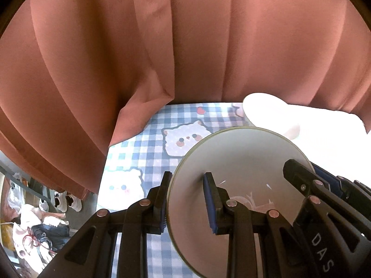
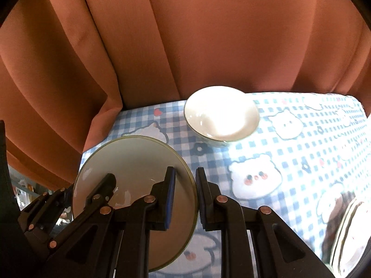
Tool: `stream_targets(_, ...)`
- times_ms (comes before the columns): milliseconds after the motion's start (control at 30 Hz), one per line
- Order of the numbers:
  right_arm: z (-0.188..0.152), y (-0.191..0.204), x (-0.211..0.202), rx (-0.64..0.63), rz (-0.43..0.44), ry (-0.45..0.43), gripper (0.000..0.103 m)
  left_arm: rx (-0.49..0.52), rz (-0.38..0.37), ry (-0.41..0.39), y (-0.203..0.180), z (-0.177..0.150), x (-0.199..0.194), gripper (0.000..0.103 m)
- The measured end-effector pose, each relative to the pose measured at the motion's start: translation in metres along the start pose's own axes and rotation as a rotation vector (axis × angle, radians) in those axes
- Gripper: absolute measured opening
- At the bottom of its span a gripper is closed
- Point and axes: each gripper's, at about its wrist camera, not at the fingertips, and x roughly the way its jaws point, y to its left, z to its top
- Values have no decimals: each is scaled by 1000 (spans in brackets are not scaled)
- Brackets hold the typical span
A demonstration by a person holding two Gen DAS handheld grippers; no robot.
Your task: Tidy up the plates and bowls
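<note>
My left camera looks past the plate [image 1: 234, 185] to a pile of clothes and shoes [image 1: 41, 217] on the floor at lower left, beyond the edge of the surface [image 1: 143, 153]; the right camera shows none of that. From the left the bowl [image 1: 266, 111] is only a washed-out white shape at the back. From the right I see the bowl [image 2: 221, 113] plainly: white inside, with a dark rim, standing on the checked cloth with cartoon animals, near the far edge and close to the orange curtain [image 2: 208, 34]. The right camera alone also catches a striped dish [image 2: 350, 231] at the lower right corner, blurred and bright.

Both my claws grip the same plate, which hangs tilted above the surface, well apart from the bowl. My left claw [image 1: 187, 202] is nearly closed, one pad under the left rim and the other on the pale upper face. My right claw [image 2: 185, 197] is likewise almost closed, pinching the plate's right rim between its blue-edged pads. In each view the other claw shows at the far side of the plate: the right one [image 1: 299, 173] in the left camera, the left one [image 2: 102, 185] in the right camera.

The letters "DAS" are printed in white on the right claw's arm, seen from the left camera. A faint pink drawing marks the plate's face there; I cannot make out what it is.
</note>
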Motion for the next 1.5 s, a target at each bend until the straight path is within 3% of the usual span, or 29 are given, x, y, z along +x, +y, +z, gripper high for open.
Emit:
stream_targets(433, -23, -33, -71, 26, 2, -47, 21, -16, -33, -43, -38, -35, -70, 25)
stream_targets(733, -43, -80, -116, -21, 43, -76, 21, -43, -3, -62, -83, -59, -102, 26)
stream_targets(1500, -101, -190, -141, -95, 103, -26, 21, -78, 20, -3, -184, -129, -118, 25)
